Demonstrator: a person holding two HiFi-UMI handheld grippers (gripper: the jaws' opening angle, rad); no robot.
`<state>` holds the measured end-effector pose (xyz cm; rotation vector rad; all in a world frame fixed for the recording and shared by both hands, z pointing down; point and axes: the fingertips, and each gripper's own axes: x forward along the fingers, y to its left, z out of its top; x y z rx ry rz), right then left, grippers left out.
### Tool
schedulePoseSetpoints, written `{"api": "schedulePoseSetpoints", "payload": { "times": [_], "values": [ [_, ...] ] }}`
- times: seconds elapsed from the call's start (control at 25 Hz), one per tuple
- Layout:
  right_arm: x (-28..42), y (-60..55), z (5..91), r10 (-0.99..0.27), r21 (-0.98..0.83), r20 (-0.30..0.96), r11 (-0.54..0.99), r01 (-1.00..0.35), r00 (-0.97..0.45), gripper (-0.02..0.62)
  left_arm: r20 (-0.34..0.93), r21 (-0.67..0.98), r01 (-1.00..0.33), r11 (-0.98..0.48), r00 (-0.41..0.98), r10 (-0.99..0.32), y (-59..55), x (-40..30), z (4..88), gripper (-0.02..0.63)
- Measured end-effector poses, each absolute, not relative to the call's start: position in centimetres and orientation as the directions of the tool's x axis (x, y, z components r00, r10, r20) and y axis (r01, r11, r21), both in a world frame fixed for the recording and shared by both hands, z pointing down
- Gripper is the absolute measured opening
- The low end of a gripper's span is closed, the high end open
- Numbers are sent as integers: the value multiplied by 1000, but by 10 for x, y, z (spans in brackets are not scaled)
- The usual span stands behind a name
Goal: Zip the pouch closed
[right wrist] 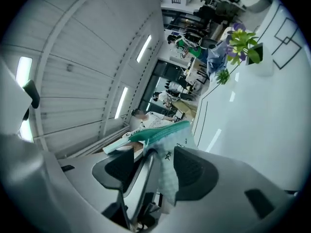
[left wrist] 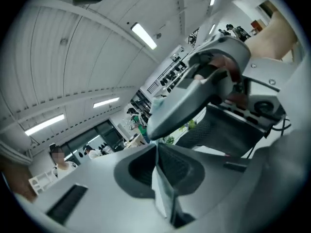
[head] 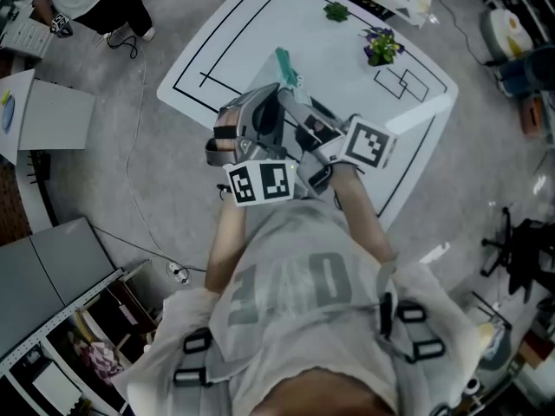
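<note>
While the person stands by the white table (head: 260, 24), the pouch (right wrist: 167, 178) is up in the air in front of their chest, above the table and not lying on it. From where I stand I see a green strip along its top edge and pale checked cloth hanging under it. I think the green strip is the zip side, but I cannot find the little zip pull. I cannot tell if the zip is open, half shut or shut all the way. So my guess is that the job is not surely done: someone has to find the pull and slide it to the end, or check that it is there already. The left gripper (left wrist: 156, 148) has its jaws squeezed together, and a thin pale edge of the pouch is pinched flat between them, so this one is doing the holding. The right gripper (right wrist: 155, 160) has its jaws very wide apart. The pouch cloth hangs in the gap between them, close to one pad, but the pads do not squeeze it, so this gripper holds nothing. A thin grey bar also stands in that gap, and I think it is the tip of the left gripper. Both grippers are very close, nose to nose.
</note>
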<state>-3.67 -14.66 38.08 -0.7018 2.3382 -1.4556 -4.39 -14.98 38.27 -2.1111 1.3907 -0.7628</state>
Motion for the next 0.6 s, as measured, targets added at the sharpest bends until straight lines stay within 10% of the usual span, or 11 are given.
{"api": "schedulePoseSetpoints", "payload": {
  "times": [0.6],
  "values": [
    [-22,-162,393,-586,-870,116,330,-366,-802,71,246,-711,-537,-453,414,-876,-141,-23,407,18]
  ]
}}
